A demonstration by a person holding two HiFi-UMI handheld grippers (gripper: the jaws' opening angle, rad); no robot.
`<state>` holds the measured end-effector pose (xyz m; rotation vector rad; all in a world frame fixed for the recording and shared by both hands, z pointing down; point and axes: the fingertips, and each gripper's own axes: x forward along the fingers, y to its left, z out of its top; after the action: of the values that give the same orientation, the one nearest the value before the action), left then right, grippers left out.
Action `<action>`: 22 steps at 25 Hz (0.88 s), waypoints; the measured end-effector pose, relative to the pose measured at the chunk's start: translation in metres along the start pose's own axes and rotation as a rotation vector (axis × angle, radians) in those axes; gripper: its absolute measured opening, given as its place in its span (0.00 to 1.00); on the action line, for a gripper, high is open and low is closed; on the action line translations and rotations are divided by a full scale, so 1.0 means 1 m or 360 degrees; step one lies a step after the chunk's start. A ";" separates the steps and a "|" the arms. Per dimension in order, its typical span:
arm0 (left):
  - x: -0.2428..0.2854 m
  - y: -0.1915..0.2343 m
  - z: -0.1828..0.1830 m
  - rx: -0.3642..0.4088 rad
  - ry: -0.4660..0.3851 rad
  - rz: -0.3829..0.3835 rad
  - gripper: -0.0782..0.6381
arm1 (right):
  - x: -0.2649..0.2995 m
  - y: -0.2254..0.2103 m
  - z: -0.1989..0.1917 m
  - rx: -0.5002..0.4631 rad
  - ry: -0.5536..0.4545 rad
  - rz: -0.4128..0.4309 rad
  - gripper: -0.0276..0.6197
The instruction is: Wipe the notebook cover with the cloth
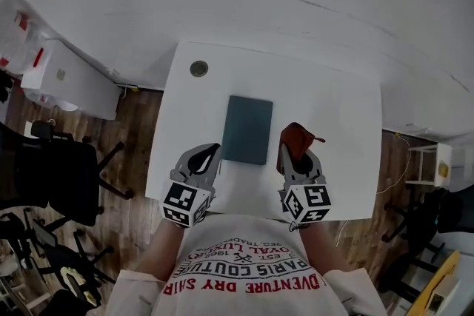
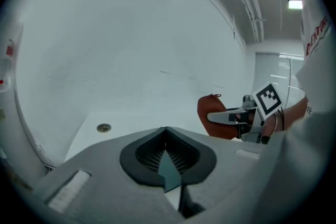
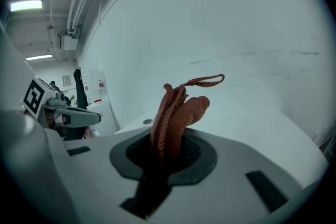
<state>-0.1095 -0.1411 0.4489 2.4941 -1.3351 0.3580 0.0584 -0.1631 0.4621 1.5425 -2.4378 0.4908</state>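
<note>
Head view: dark teal notebook [image 1: 247, 129] lies flat mid-frame on the white tabletop [image 1: 344, 122]. Right hand-held gripper [image 1: 295, 156] sits just to the right of it, w/ jaws pinching a rust-red cloth [image 1: 296, 137] that bunches up past the tips. Left hand-held gripper [image 1: 209, 153] is just beside the notebook's lower left corner, jaws pressed together, empty afaict. Round grommet [image 1: 198, 69] is at the tabletop's upper left.
</note>
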 end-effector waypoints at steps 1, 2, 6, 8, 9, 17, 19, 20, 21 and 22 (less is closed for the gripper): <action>0.006 0.003 -0.006 0.0026 0.0016 -0.0030 0.12 | 0.004 0.001 -0.002 0.0003 0.0012 -0.0021 0.16; 0.013 0.006 -0.013 0.0057 0.0035 -0.0061 0.12 | 0.007 0.003 -0.005 0.0001 0.0020 -0.0039 0.16; 0.040 0.008 -0.056 0.0046 0.0166 -0.0224 0.12 | 0.022 0.008 -0.014 -0.0011 0.0050 -0.0089 0.16; 0.050 0.008 -0.073 0.0010 0.0219 -0.0279 0.12 | 0.027 0.010 -0.021 0.0002 0.0075 -0.0100 0.16; 0.054 0.009 -0.080 0.0001 0.0242 -0.0296 0.12 | 0.029 0.011 -0.025 0.0006 0.0091 -0.0104 0.16; 0.086 0.006 -0.132 0.0066 0.0475 -0.0357 0.12 | 0.048 0.009 -0.050 -0.0001 0.0205 -0.0104 0.16; 0.090 0.009 -0.142 0.0054 0.0531 -0.0346 0.12 | 0.058 0.010 -0.053 -0.0034 0.0230 -0.0085 0.16; 0.092 0.010 -0.146 0.0046 0.0555 -0.0342 0.12 | 0.064 0.011 -0.054 -0.0054 0.0242 -0.0071 0.16; 0.093 0.010 -0.148 0.0039 0.0573 -0.0339 0.12 | 0.070 0.012 -0.054 -0.0073 0.0253 -0.0055 0.16; 0.094 0.011 -0.150 0.0037 0.0587 -0.0338 0.12 | 0.076 0.014 -0.053 -0.0087 0.0261 -0.0038 0.16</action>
<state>-0.0798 -0.1642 0.6223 2.4046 -0.9186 0.7426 0.0133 -0.2006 0.5351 1.4475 -2.2877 0.5200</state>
